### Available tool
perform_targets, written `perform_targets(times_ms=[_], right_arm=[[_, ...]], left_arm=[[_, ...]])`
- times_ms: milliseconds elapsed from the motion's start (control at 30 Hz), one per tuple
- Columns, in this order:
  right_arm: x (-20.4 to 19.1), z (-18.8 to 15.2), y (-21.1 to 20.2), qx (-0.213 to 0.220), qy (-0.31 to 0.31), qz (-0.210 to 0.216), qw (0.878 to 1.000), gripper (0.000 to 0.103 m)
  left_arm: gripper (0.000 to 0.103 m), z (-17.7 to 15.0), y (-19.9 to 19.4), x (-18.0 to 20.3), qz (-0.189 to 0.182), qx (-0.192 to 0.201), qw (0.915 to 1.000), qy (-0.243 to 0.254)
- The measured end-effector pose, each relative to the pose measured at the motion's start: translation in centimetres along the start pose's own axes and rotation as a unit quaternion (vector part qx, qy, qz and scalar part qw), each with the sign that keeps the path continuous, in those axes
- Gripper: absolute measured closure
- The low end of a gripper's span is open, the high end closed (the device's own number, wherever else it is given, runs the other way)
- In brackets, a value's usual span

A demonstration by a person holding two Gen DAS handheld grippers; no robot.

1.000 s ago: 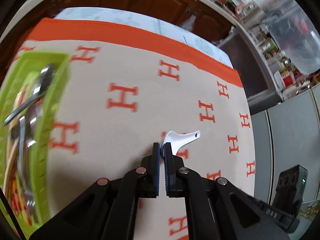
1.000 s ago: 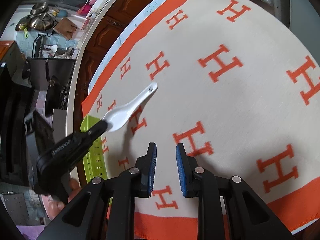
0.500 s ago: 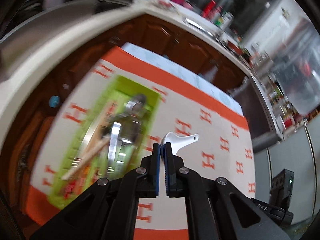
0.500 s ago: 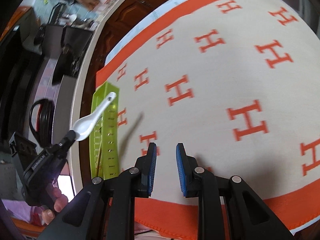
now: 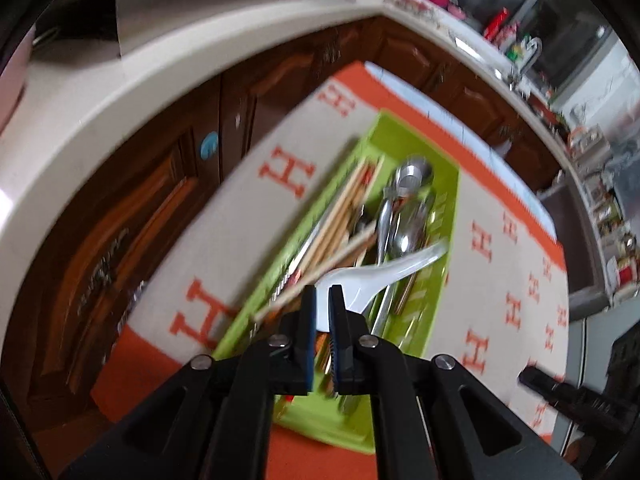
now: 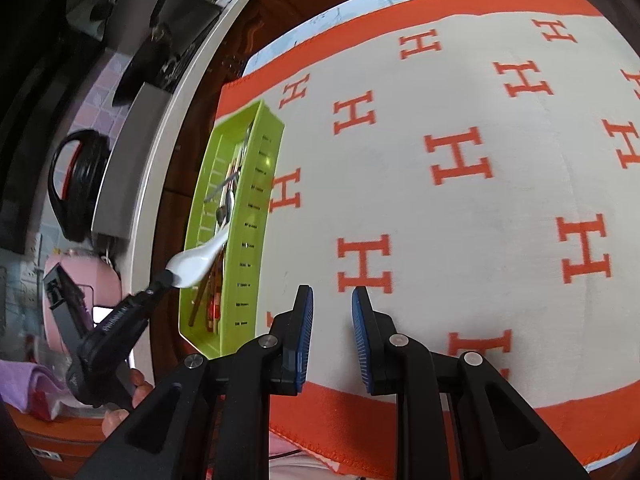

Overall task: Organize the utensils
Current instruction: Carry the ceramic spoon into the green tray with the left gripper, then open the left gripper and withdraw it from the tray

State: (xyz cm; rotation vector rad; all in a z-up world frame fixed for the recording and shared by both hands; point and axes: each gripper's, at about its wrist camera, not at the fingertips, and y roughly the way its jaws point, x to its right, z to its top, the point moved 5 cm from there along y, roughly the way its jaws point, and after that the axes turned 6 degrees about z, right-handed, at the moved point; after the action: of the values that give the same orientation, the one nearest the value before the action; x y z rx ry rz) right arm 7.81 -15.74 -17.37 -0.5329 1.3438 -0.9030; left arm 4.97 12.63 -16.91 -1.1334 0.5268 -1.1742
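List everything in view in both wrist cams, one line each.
soup spoon: 1, white, pinched at the bowl end by the left gripper, handle over the tray
utensil tray: 1, lime green, on the cloth near the table's edge
metal spoons: several, silver, in the tray
chopsticks: several, wooden, in the tray
tablecloth: 1, cream with orange H pattern and orange border, covering the table
cabinets: dark brown wood, beyond the table
countertop: 1, cream, above the cabinets
left gripper: 1, black with blue pads, fingers shut on the soup spoon
right gripper: 1, black with blue pads, fingers apart and empty, over bare cloth
hand: 1, holding the left gripper
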Motion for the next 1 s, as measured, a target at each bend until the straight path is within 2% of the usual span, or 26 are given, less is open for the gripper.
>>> perform_targets(times_ms=[33, 100, 167, 267, 333, 400, 533, 633, 700, 767, 867, 1000], right_arm=[[0.0, -0.1, 0.1, -0.001, -0.001, -0.002, 1.000, 0.083], [0.0, -0.2, 0.1, -0.003, -0.003, -0.006, 1.000, 0.083], [-0.3, -0.4, 0.1, -0.005, -0.010, -0.013, 1.000, 0.083], [-0.7, -0.9, 0.1, -0.005, -0.026, -0.024, 0.999, 0.083], [-1.1, -1.3, -0.1, -0.004, -0.039, -0.034, 0.999, 0.083], [-1.3, -1.6, -0.4, -0.002, -0.047, -0.041, 0.998, 0.083], [-1.6, -2.4, -1.5, 0.013, -0.061, -0.056, 0.996, 0.082], [-1.8, -2.8, -2.7, 0.030, -0.068, -0.068, 0.995, 0.071], [-2.2, -2.8, -3.8, 0.048, -0.079, -0.080, 0.992, 0.068], [-2.7, -2.8, -4.9, 0.068, -0.094, -0.095, 0.989, 0.067], [-3.5, -2.6, -6.4, 0.088, -0.107, -0.110, 0.984, 0.066], [-5.0, -2.3, -8.3, 0.108, -0.140, -0.140, 0.974, 0.066]], left_arm=[[0.097, -0.5, 0.2, 0.0, 0.003, -0.007, 0.9999, 0.009], [0.082, -1.5, 0.3, 0.1, 0.002, -0.017, 0.9997, 0.020], [0.074, -2.2, 0.2, 0.5, 0.000, -0.023, 0.9992, 0.032], [0.072, -2.7, -0.2, 1.2, -0.002, -0.020, 0.9985, 0.051], [0.067, -2.9, -0.6, 1.8, -0.002, -0.015, 0.9978, 0.065], [0.057, -2.9, -1.1, 2.4, -0.005, -0.009, 0.9971, 0.075], [0.048, -2.8, -2.3, 4.3, -0.011, 0.006, 0.9941, 0.107], [0.039, -2.7, -3.3, 6.0, -0.020, 0.015, 0.9912, 0.130], [0.029, -2.6, -4.2, 7.1, -0.024, 0.024, 0.9888, 0.145], [0.026, -2.4, -5.2, 8.3, -0.028, 0.039, 0.9859, 0.160], [0.016, -2.0, -6.6, 10.0, -0.024, 0.058, 0.9814, 0.182], [0.013, -1.4, -8.1, 12.3, -0.026, 0.074, 0.9761, 0.203]])
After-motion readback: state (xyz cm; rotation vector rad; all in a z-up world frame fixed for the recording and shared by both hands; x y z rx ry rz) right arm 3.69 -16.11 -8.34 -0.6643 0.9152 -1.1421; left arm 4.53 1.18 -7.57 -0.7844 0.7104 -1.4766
